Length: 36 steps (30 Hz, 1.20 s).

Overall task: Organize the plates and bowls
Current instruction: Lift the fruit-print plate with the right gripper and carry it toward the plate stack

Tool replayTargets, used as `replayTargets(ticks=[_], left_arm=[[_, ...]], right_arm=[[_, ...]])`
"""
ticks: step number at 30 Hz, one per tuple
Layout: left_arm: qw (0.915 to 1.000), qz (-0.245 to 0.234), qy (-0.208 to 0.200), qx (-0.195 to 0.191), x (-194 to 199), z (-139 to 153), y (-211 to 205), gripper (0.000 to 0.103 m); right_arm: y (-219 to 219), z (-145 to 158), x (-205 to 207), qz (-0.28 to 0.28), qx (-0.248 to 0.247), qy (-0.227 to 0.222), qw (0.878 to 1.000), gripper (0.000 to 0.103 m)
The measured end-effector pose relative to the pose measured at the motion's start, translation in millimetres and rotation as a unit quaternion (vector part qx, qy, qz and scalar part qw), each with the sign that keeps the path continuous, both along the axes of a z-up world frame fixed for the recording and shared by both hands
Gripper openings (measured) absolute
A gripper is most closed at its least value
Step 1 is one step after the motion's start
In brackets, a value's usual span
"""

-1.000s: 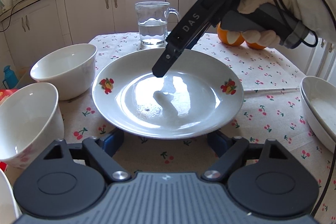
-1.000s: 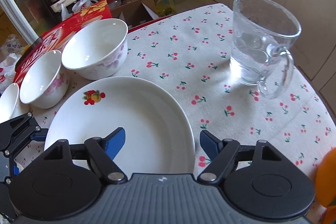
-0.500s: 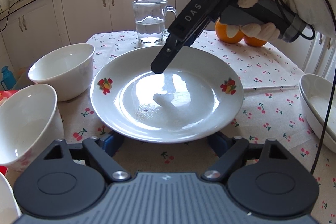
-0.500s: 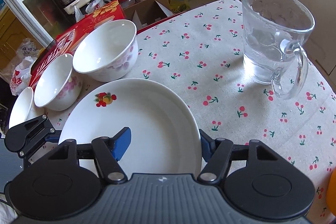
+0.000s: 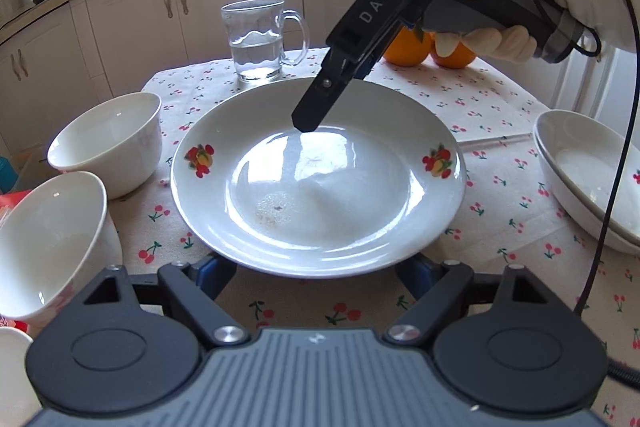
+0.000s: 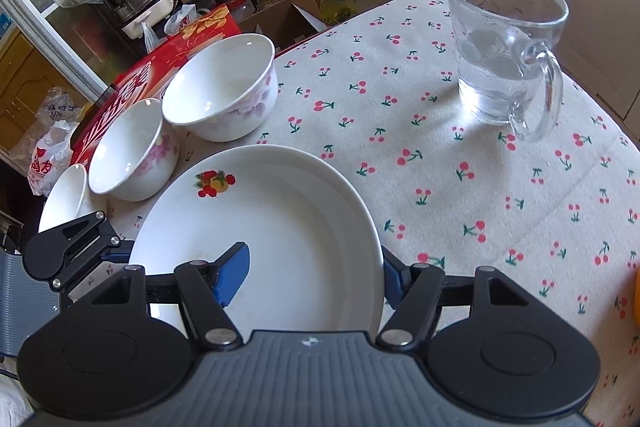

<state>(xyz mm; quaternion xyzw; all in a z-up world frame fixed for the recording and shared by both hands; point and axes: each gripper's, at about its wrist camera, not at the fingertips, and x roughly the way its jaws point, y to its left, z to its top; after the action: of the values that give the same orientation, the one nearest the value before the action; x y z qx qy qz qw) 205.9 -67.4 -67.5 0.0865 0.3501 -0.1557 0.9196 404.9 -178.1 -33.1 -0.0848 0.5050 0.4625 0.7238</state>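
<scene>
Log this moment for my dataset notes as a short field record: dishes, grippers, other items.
plate: white fruit-print plate, centre of the cherry-print tablecloth
bowls: two white bowls beside it, a smaller dish at the end of the row
stacked plates: at the table's other side
left gripper: open, fingers spanning the plate's near rim
right gripper: open, one finger over the plate, the other outside its rim
other: glass mug with water, two oranges

A white plate bears red-and-yellow fruit motifs, on a cream tablecloth printed with red cherries.
</scene>
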Motion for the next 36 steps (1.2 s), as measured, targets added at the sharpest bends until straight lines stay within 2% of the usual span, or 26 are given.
replayTargets(ticks=[15,36], left_arm=[[0.9984,-0.056,0.002,0.011,-38,22,-1,0.086],[0.9908,-0.134,0.004,0.014,-87,37,-19,0.086]], right_arm=[[-23,17,-58,-0.044,0.011,-0.009,0.999,0.073],[-72,31,-144,-0.11,0.015,-0.025,0.994,0.073]])
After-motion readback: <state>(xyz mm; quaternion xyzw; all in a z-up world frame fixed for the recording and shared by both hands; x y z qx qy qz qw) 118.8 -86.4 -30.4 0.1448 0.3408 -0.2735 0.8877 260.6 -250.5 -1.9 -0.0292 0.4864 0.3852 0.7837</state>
